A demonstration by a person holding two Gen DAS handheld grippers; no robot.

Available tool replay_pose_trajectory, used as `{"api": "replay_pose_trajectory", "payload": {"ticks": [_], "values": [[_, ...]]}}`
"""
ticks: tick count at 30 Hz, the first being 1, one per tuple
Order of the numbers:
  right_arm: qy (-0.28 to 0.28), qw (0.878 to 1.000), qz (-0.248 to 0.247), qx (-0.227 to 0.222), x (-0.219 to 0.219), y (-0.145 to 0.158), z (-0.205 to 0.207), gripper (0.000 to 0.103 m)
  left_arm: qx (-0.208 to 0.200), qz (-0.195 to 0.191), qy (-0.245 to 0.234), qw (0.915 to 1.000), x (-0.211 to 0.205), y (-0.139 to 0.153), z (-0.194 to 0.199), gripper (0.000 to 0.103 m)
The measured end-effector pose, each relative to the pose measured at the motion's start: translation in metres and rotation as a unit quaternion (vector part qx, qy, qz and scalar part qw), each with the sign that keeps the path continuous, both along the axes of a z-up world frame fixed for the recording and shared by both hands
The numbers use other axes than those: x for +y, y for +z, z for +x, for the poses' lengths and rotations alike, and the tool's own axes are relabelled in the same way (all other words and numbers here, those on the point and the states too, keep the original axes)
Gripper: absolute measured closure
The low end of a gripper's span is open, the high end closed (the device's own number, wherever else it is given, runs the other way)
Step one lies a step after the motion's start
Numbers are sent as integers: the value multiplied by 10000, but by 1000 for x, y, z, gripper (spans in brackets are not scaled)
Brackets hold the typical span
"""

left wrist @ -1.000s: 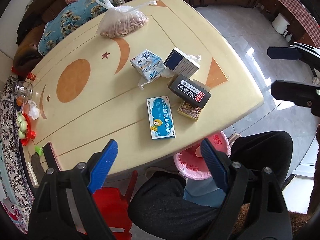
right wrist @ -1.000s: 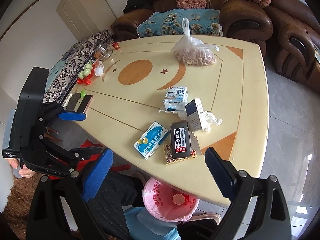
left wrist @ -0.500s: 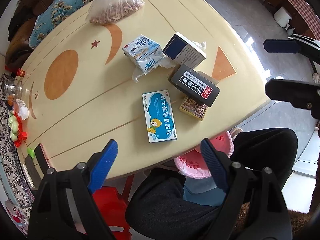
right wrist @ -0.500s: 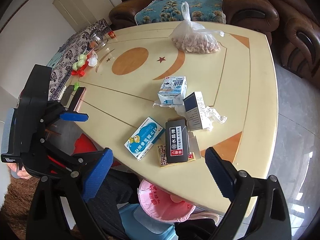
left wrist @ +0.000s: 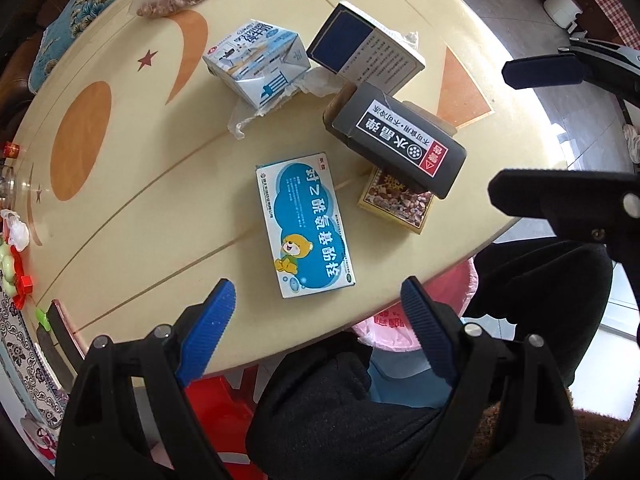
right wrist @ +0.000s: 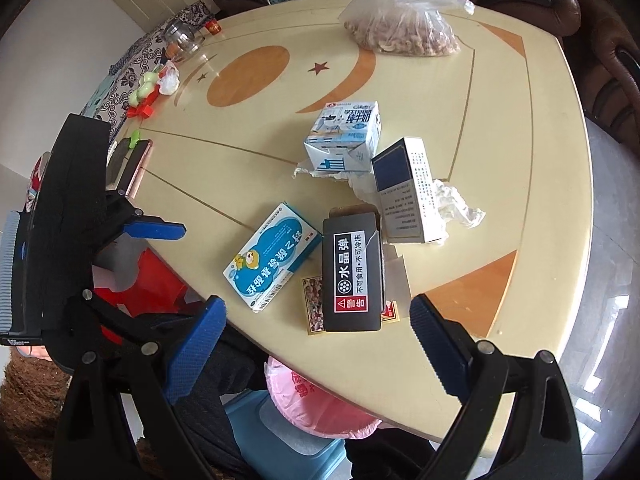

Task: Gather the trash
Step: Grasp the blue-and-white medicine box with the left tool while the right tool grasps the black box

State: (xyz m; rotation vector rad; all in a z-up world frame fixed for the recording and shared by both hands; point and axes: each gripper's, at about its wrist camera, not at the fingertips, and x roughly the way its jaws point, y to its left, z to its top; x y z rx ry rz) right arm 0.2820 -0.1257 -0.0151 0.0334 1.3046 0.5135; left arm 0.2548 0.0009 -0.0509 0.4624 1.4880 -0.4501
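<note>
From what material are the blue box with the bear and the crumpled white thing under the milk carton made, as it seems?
Blue box with the bear: seemingly thin printed cardboard, slightly glossy; it has sharp folded edges and flat printed faces. Crumpled white thing under the milk carton: probably tissue paper or thin plastic film; it is wrinkled, limp and pale. Which one, I cannot tell.

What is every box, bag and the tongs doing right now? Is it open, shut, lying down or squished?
Left tongs: open, empty.
Right tongs: open, empty.
Bear box: lying flat, closed.
Black box: end flap open, resting on the small snack box.
Milk carton: tipped over, dented.
Navy-and-white box: lying on crumpled tissue.
Nut bag: knotted shut.
Pink bin bag: open, under the table edge.
</note>
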Motion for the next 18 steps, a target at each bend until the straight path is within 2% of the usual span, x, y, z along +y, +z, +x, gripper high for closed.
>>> {"api": "replay_pose_trajectory", "payload": {"ticks": [11,18], "values": [[208,9984,-335,406,19,-52,28,12,374,7,120,9992,3,-43,16,20],[314,9971,-512,478,30,-71,40,12,536,-20,228,9983,8,-62,25,20]]}}
